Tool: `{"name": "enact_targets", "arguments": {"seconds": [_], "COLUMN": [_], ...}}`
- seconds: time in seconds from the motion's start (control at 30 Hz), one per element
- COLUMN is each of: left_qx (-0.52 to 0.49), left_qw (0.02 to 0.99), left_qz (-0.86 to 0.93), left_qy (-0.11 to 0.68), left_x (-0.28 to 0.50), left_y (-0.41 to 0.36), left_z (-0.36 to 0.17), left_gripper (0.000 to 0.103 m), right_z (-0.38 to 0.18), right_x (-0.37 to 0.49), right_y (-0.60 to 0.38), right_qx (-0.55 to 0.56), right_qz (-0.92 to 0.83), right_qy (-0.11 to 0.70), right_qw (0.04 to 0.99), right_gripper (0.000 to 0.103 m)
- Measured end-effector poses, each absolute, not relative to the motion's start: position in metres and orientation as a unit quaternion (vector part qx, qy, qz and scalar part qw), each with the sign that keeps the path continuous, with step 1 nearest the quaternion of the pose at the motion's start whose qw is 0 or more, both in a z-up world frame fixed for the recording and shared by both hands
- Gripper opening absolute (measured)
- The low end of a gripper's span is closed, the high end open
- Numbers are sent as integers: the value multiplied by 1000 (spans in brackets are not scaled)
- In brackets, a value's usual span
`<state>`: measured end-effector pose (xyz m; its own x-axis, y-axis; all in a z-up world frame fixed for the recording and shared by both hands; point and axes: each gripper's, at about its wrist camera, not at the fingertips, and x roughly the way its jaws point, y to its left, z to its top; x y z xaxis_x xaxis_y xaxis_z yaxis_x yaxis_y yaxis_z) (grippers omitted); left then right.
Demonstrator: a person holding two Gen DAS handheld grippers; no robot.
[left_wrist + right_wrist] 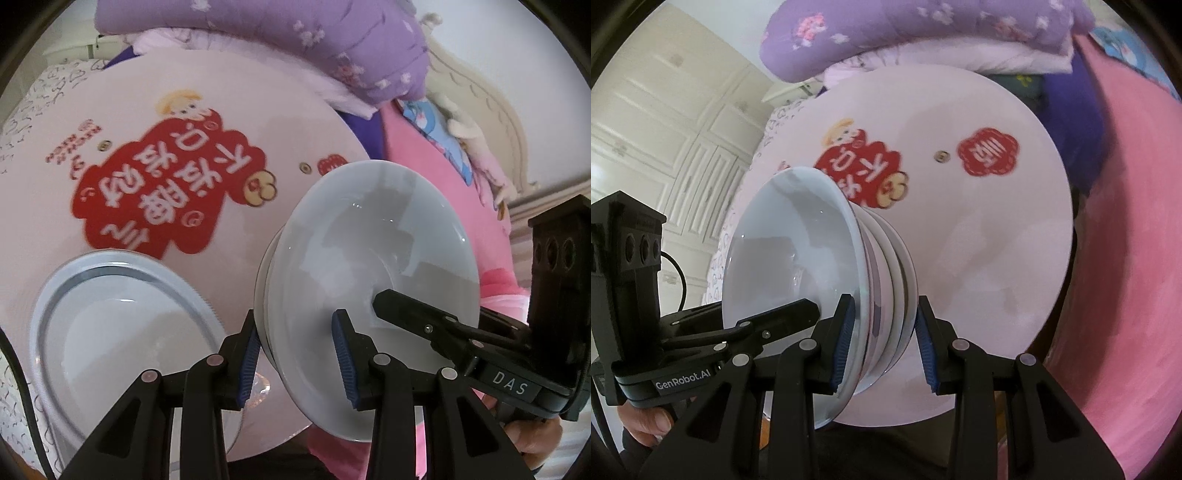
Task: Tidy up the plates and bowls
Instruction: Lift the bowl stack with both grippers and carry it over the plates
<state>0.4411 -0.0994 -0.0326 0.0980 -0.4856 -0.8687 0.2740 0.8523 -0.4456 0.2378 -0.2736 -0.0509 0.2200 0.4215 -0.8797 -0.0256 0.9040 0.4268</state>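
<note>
A stack of white bowls sits tilted over the round pink table. My left gripper straddles the near rim of the stack, one blue pad on each side. In the right wrist view my right gripper also straddles the rims of the stacked bowls, pads close against them. The right gripper's finger reaches into the top bowl in the left wrist view. A white plate with a ridged rim lies on the table to the left of the stack.
The table top carries red printed decals. Purple floral bedding and a pink blanket lie behind and to the right. White cabinet doors stand at the left.
</note>
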Motion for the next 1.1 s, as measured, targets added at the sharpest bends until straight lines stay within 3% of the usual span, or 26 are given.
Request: {"name": "enact_targets", "arguments": {"seconds": [0.57,1.1], "left_qx": [-136,-155], "left_qw": [756,750], "left_qz": [-193,-162], "left_qy": [610,622], "left_x": [415,381], "left_y": [41,86], "left_z": [7,-9], "left_gripper": [35,35], "right_z": [-35,-66], "right_x": [246,231], "right_y": [-159,-116], "right_qx": [111,88], "right_qz": [224,247], "right_qy": [616,639], "right_qw": [747,723], "right_gripper": [33,33]}}
